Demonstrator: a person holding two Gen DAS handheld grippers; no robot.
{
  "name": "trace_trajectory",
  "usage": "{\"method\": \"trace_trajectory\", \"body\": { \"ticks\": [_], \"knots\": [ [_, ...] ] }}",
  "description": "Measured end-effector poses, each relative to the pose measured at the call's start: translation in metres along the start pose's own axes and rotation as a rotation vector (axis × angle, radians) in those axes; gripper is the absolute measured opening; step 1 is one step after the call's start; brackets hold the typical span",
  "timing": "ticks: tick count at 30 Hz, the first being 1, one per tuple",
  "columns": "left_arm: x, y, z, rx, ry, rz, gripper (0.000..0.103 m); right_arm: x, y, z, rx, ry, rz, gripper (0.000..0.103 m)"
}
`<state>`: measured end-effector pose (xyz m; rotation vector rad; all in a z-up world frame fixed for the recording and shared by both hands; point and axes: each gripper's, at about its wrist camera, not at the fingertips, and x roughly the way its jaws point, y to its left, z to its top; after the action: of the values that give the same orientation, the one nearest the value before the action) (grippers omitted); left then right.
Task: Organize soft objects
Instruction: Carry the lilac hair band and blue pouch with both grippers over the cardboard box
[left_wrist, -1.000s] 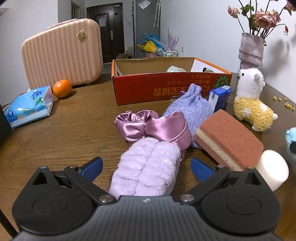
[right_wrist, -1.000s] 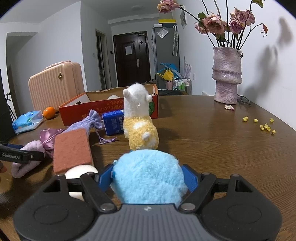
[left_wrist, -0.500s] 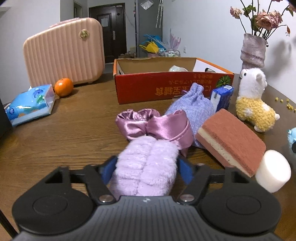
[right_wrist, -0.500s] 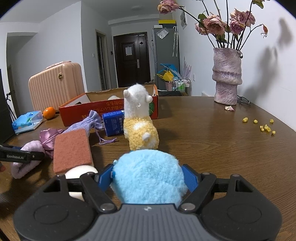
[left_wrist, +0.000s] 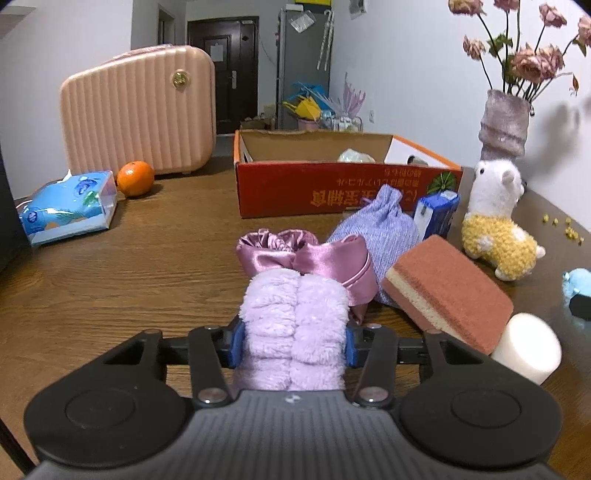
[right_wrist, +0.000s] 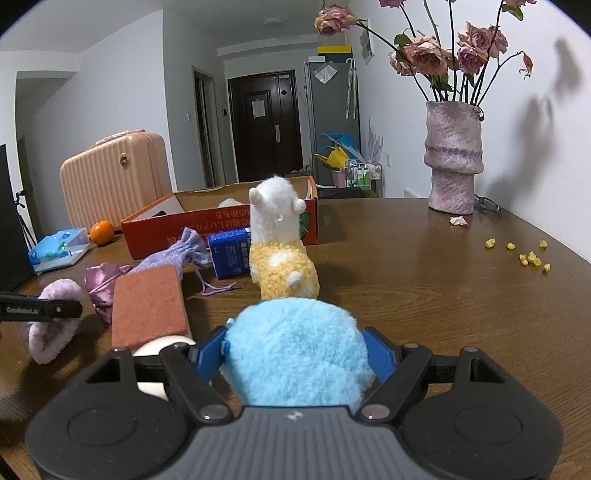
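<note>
jaws first: left gripper (left_wrist: 293, 341) just closed in, blue pads now pressing both flanks of the lilac plush band (left_wrist: 295, 325); right gripper (right_wrist: 295, 356) clamped on the blue pompom (right_wrist: 295, 350), pads sunk into its fluff. then by size: wooden table (right_wrist: 424, 288) under everything. pink suitcase (left_wrist: 138, 110) upright at the far left edge. red cardboard box (left_wrist: 332, 184) open beyond the clutter, something pale inside. vase (right_wrist: 453, 158) with dried roses at the right, near the wall. tissue pack (left_wrist: 68, 206) left of the box, well apart. alpaca toy (right_wrist: 279, 243) upright just past the pompom, in front of the box corner. sponge (left_wrist: 447, 291) tilted, resting on a white cylinder (left_wrist: 526, 347). lavender pouch (left_wrist: 380, 229) behind the sponge. satin bow (left_wrist: 306, 258) touching the far end of the plush band. blue carton (left_wrist: 436, 214) between pouch and alpaca. orange (left_wrist: 135, 178) beside the suitcase. yellow crumbs (right_wrist: 528, 254) scattered at the right.
</note>
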<state>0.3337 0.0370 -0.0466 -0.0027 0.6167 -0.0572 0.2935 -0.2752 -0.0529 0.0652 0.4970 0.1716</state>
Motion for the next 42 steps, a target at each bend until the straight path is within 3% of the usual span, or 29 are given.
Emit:
{"method": "trace_trajectory", "body": {
  "ticks": [15, 42],
  "knots": [
    [-0.053, -0.005, 0.004, -0.094, -0.181, -0.019, 0.048, -0.008, 0.002, 0.005, -0.010, -0.059, 0.024, 0.078],
    [-0.070, -0.032, 0.057, -0.082, -0.307, -0.025, 0.048, -0.016, 0.046, 0.080, -0.142, -0.260, 0.112, 0.078]
  ]
}}
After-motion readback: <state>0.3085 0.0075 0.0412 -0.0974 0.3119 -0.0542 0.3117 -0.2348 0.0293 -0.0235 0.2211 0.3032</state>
